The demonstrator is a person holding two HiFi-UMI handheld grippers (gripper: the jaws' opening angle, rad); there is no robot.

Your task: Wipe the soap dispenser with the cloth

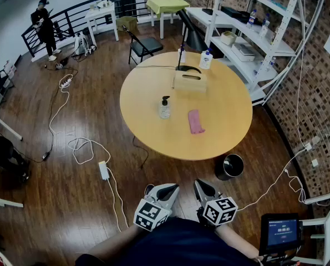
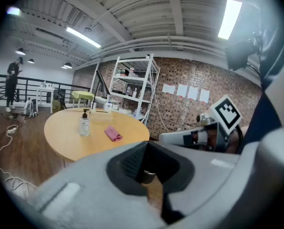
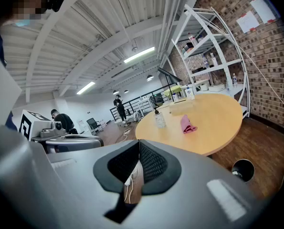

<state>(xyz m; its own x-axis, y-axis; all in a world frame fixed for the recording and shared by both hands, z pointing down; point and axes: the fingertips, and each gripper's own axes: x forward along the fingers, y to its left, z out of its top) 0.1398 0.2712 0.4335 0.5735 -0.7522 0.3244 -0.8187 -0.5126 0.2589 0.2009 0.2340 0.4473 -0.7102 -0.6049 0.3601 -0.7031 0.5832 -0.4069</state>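
Note:
A clear soap dispenser (image 1: 164, 108) with a black pump stands near the middle of the round wooden table (image 1: 153, 132). A pink cloth (image 1: 196, 121) lies crumpled just to its right. Both grippers hang low, close to my body and well short of the table: the left gripper (image 1: 166, 192) and the right gripper (image 1: 203, 188) are each shut with nothing held. The left gripper view has the dispenser (image 2: 85, 123) and cloth (image 2: 113, 133) far off beyond its closed jaws. From the right gripper view the dispenser (image 3: 159, 119) and cloth (image 3: 186, 124) look just as distant.
A tissue box (image 1: 189, 81), a black lamp (image 1: 188, 68) and two small bottles stand at the table's far side. A black bin (image 1: 232, 165) sits by the table's near right edge. Cables and a power strip (image 1: 103, 169) lie on the floor at left. White shelving (image 1: 264, 32) lines the brick wall.

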